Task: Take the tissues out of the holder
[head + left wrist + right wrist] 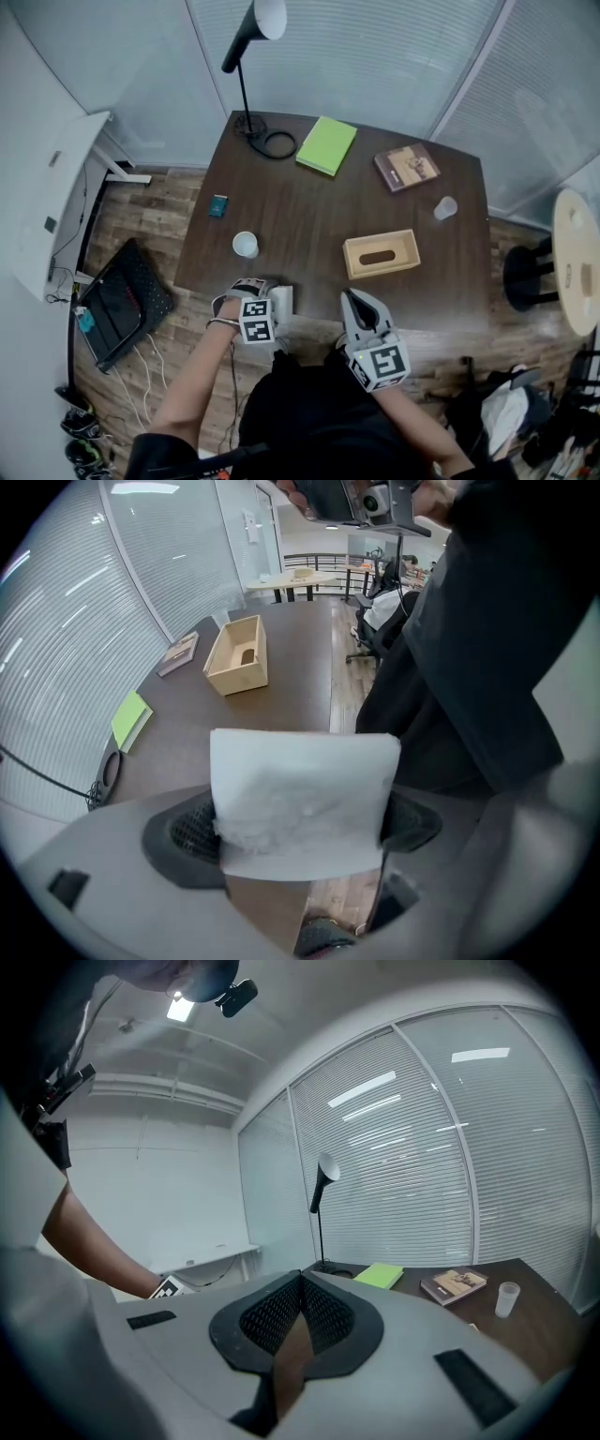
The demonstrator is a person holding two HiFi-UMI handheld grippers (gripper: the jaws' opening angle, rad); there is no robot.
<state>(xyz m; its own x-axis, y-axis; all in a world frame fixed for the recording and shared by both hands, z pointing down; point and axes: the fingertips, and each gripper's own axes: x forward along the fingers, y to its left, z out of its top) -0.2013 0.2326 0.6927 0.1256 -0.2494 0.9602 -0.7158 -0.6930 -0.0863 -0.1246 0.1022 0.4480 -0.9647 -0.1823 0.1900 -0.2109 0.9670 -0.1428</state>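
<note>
One tissue stack [300,799] is out, pinched in your left gripper [274,303] at the table's [309,202] near edge, well clear of the holder [381,253], right gripper [300,1288] clenched empty, so next you likely set it down.

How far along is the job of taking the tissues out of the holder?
Done: the tissues are out of the wooden holder, which sits apart on the table. In hand: the left claw grips them; the right claw is shut and empty. Left: putting them down. Whether more remain inside the slot cannot be seen.
</note>
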